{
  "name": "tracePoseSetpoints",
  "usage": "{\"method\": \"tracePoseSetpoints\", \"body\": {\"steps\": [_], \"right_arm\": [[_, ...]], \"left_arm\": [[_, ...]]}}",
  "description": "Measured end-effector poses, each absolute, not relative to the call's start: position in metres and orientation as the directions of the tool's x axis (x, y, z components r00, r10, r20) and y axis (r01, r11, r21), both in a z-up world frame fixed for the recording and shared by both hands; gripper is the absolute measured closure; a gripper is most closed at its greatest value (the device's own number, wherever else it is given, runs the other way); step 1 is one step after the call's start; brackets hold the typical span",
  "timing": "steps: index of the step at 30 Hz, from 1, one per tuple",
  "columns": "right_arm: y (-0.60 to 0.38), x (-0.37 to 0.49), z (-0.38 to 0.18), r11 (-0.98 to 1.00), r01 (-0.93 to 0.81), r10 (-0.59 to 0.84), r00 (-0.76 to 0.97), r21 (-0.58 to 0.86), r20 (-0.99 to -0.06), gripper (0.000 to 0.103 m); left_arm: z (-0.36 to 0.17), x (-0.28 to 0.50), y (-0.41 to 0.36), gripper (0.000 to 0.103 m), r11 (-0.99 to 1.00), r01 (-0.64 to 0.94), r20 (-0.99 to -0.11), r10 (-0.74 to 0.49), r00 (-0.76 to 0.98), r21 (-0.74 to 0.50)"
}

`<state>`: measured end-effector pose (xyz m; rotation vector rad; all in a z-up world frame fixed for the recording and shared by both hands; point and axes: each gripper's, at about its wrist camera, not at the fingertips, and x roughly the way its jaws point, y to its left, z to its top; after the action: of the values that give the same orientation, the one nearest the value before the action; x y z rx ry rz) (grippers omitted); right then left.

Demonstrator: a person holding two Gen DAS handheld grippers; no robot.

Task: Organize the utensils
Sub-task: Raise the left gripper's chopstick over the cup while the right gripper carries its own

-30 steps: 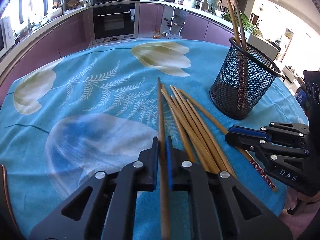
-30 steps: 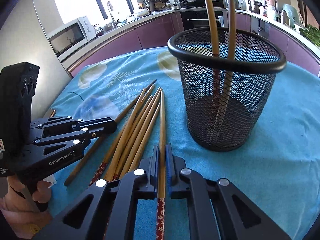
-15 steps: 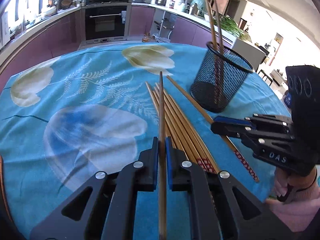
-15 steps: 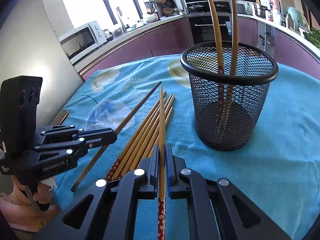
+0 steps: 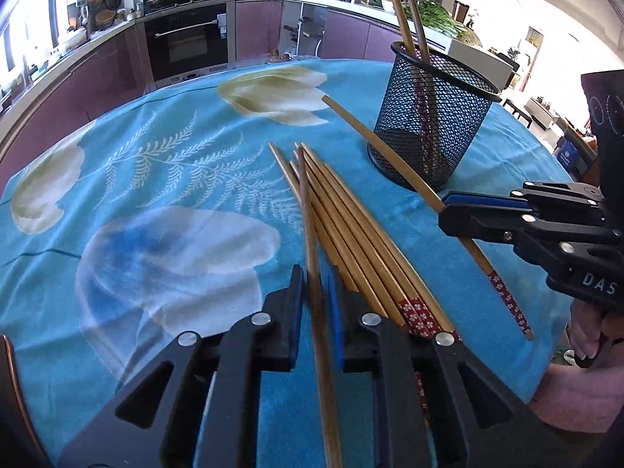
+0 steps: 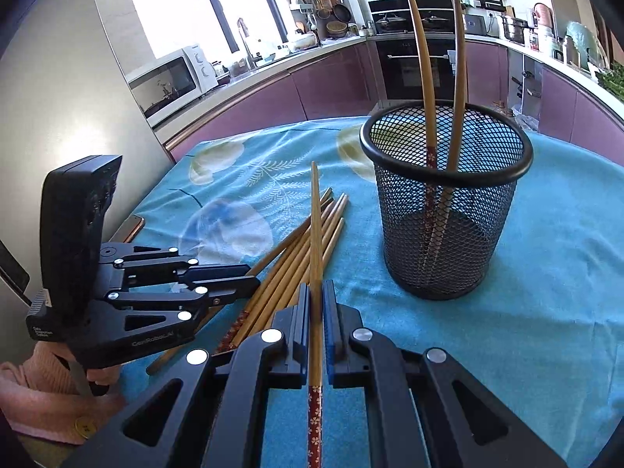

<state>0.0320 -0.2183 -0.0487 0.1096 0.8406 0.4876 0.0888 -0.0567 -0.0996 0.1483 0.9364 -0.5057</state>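
- Left wrist view: the left gripper (image 5: pixel 316 292) has one chopstick (image 5: pixel 312 241) between its jaws; the jaws are opening, and a small gap shows on each side of the stick, so the pads no longer press it.
- That stick slants across the bundle of chopsticks (image 5: pixel 351 226) lying on the blue flowered tablecloth (image 5: pixel 156 179).
- Right wrist view: the right gripper (image 6: pixel 316 304) is pinched tight on another chopstick (image 6: pixel 315 234), lifted clear above the bundle, patterned end toward the camera.
- The black mesh cup (image 6: pixel 448 241) stands upright near the bundle, with two chopsticks (image 6: pixel 440 78) leaning inside.
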Motion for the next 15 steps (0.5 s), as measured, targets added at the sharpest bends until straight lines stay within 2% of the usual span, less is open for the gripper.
{"method": "tracePoseSetpoints", "body": {"steps": [8,15], "right_arm": [[-0.224,0.020,-0.022,0.872,-0.412,0.480,0.611,0.265,-0.629,0.097],[-0.242,0.011,0.014,0.880,-0.414,0.472,0.696,0.235,-0.541,0.097]], "left_arm": [[-0.092,0.097,-0.051,0.096,0.882,0.451,-0.790,-0.370,0.489,-0.135],[-0.046,0.084,-0.041,0.096,0.846,0.492,-0.702,-0.479,0.527,-0.208]]}}
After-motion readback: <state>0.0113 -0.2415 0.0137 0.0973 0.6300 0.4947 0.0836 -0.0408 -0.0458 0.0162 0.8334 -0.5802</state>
